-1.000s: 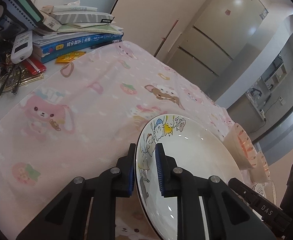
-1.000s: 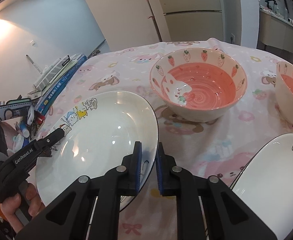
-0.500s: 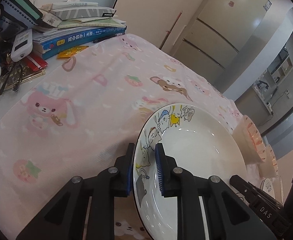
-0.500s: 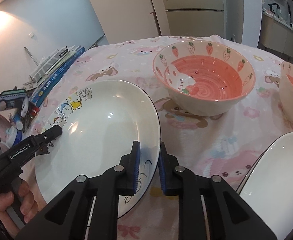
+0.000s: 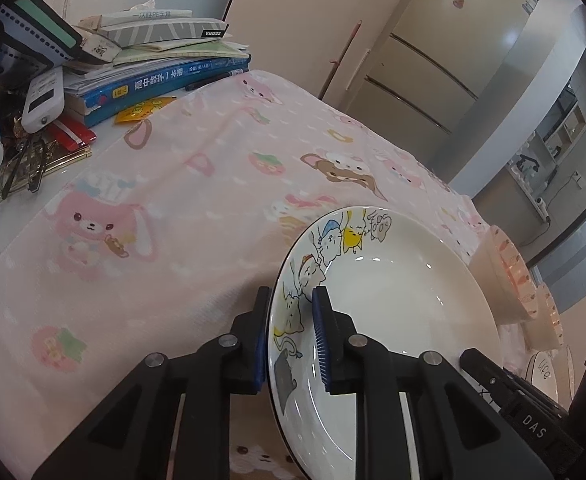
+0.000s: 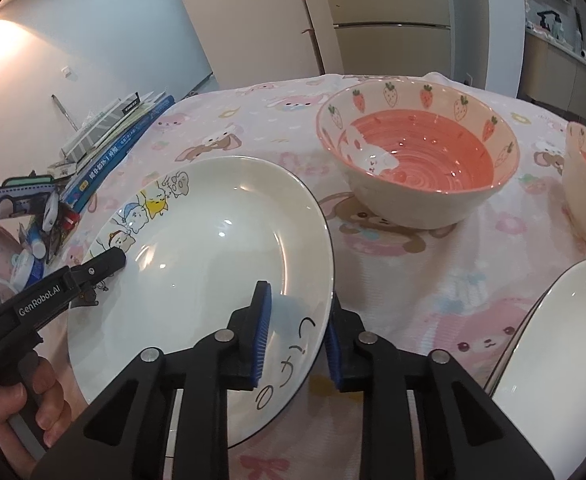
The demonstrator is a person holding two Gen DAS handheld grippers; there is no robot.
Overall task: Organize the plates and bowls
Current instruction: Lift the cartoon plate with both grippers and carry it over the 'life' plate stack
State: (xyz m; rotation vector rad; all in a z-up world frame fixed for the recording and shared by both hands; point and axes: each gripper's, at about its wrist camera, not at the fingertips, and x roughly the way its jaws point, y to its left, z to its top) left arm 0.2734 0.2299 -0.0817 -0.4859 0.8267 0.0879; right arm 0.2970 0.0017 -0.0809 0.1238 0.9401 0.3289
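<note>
My right gripper (image 6: 299, 336) has just let go: its blue pads, clamped on the near rim of the cartoon plate (image 6: 209, 256) a moment ago, now stand apart on either side of it. My left gripper (image 5: 291, 340) stays pinched on the far rim by the cat drawings. The plate looks settled on the pink tablecloth (image 5: 165, 208), though I can't see its underside. Next, I judge, comes the second plate (image 6: 553, 360) or the strawberry bowl (image 6: 417, 164).
</note>
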